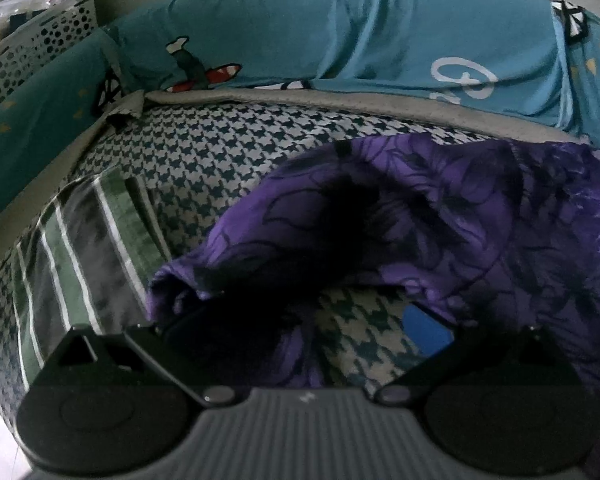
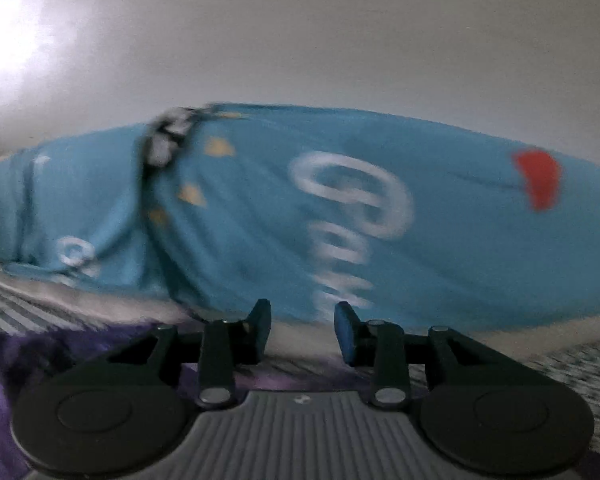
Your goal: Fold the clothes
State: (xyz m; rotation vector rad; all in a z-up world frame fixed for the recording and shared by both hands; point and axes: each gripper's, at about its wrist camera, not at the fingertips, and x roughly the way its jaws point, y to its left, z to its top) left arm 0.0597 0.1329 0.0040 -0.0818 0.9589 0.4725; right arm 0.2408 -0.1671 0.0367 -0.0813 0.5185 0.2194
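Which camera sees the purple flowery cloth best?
The left wrist camera: the purple flowery cloth fills the middle, draped over the checked bedcover. The right wrist camera shows only a dark, blurry strip of it at the lower left.

Purple floral garment (image 1: 440,216) drapes over the left hand-held gripper (image 1: 300,320), hiding its fingertips, while the right wrist view smears the blue pillow's (image 2: 260,208) white lettering unreadable.
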